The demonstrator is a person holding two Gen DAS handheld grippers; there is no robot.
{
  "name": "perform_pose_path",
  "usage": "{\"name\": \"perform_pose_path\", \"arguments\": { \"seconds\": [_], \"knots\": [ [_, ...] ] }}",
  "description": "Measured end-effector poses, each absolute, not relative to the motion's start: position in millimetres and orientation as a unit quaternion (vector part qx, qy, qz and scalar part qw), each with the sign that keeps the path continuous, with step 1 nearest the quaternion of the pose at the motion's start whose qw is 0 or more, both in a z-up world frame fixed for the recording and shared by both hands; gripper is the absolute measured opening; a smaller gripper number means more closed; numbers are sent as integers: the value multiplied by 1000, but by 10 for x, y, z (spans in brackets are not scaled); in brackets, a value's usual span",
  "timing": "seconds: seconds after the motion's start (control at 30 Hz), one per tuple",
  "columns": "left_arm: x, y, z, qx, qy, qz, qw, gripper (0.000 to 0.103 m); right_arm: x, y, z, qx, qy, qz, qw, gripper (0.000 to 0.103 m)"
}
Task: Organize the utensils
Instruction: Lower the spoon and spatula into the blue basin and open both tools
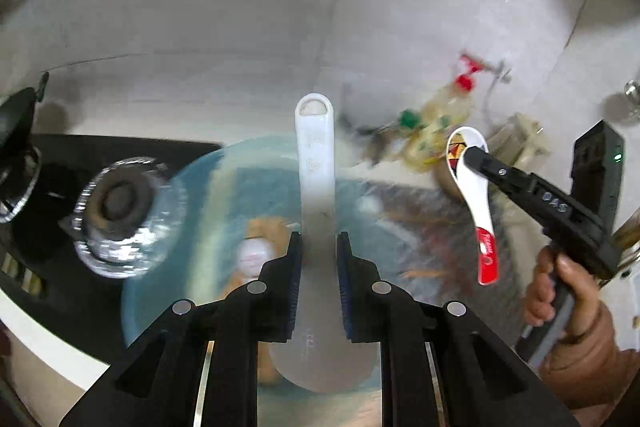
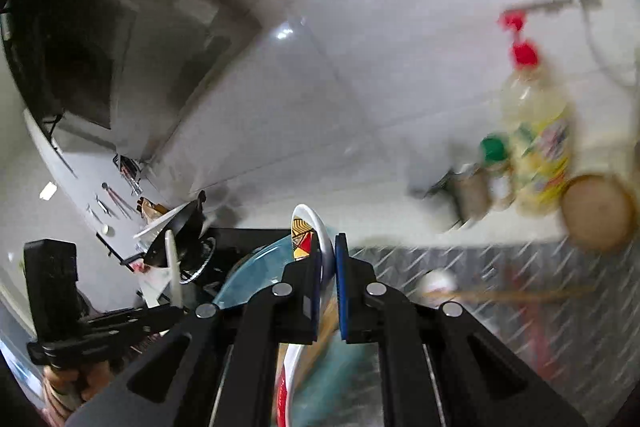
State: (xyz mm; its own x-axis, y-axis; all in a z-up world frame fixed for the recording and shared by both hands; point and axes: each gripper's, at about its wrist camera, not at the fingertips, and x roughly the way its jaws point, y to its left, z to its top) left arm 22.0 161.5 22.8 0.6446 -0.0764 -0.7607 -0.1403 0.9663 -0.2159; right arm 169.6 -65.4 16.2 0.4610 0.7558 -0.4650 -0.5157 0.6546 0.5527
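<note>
Closest to you, the left tool (image 1: 318,267) is pinched narrow on the flat white plastic rice paddle (image 1: 316,163). It grips the handle just above the wide round blade, and the handle with its hang hole sticks up and away. This paddle looks light and stiff. It looks smooth, so it may slide; the grip near the blade seems steady enough.

Your right tool (image 2: 328,271) is almost closed on the white ceramic soup spoon with a red handle tip (image 2: 310,239). It holds the spoon just behind the bowl, and the red end hangs free. This spoon looks heavier and hard, and it could chip or break if it drops. It is shiny and may slip, so hold it firmly.

Both things are up in the air above the round blue plastic basin (image 1: 192,187) on the metal table (image 2: 500,267).

Count: one paddle, one soup spoon, one basin. At least one long wooden stick (image 2: 500,295) lies on the table, maybe more; it is too blurry to count.
</note>
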Motion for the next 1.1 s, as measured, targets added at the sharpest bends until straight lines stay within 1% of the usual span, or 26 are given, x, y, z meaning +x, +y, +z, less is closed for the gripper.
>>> {"name": "perform_pose_path", "arguments": {
  "seconds": [0.17,0.27,0.43,0.6,0.67,0.83,0.9,0.93,1.03,1.1],
  "knots": [
    [338,2065,-199,-100,482,-6,871,18,1406,12,-316,177,417,339,825,7],
    [487,2162,-542,-84,519,-41,850,18,1311,320,-565,153,458,305,821,7],
    [712,2221,-1009,-86,563,-71,819,18,1334,664,-850,102,519,255,809,7],
    [814,2230,-1262,-80,594,-84,796,18,1367,839,-916,56,540,227,809,7],
    [825,2234,-1285,-80,594,-88,796,19,1365,918,-920,32,548,213,808,9],
    [842,2217,-1311,-86,600,-85,791,20,1433,963,-934,22,563,215,798,10],
    [846,2214,-1316,-86,602,-79,790,25,1461,974,-942,21,569,219,792,10],
    [855,2226,-1296,-89,601,-76,791,30,1477,969,-930,19,568,219,793,10],
    [838,2210,-1073,-104,579,-71,806,30,1510,891,-774,23,553,234,799,10],
    [788,2172,-780,-99,548,-62,828,31,1537,712,-460,39,514,254,819,10]
  ]
}}
